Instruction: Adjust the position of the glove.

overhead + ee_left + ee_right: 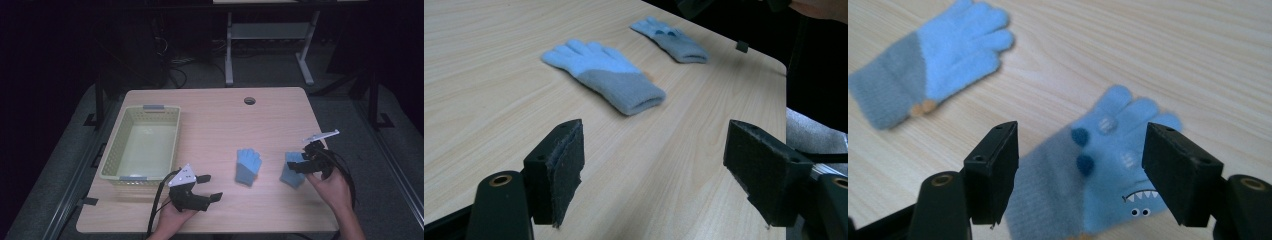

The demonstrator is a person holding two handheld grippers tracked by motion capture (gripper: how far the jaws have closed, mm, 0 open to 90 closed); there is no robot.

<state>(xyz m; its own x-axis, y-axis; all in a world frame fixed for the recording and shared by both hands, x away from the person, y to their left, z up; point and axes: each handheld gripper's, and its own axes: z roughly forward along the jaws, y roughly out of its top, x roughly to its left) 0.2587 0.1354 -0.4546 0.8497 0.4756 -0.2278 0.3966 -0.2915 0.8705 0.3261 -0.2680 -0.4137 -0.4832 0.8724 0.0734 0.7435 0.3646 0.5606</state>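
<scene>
Two small blue knitted gloves with grey cuffs lie flat on the wooden table (220,120). The plain glove (248,166) (606,73) (933,57) lies near the middle. The other glove (292,170) (671,39) (1098,170) carries a monster face with dots and teeth. My right gripper (301,164) (1080,175) is open and hovers right over the monster glove, jaws on either side of it. My left gripper (210,187) (654,165) is open and empty at the front left, pointing toward the plain glove from a short distance.
A pale yellow-green plastic basket (142,142), with nothing in it, stands at the table's left. A round cable hole (249,100) sits near the far edge. Beyond the table are dark floor and white desk legs (229,50).
</scene>
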